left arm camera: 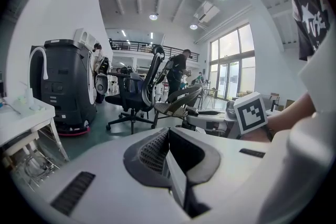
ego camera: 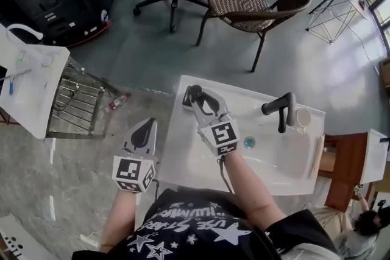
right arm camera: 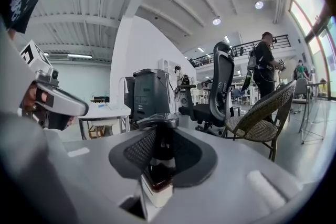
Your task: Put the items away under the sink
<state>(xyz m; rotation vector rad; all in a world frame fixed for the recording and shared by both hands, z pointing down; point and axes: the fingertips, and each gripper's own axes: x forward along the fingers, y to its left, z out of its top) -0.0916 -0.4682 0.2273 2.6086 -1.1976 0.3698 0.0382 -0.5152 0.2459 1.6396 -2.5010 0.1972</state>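
Right gripper (right arm camera: pixel 161 139) pinching dark, white-labelled plastic pump bottle (right arm camera: pixel 157 176), label plain only in right gripper view; left gripper (left arm camera: pixel 168 136) pressed together.

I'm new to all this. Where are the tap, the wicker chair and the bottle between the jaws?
tap (ego camera: pixel 281 109): head view, on its dark neck.
wicker chair (ego camera: pixel 241 0): head view, on its woven seat.
bottle (right arm camera: pixel 159 176): right gripper view, on its dark body above the pale base.
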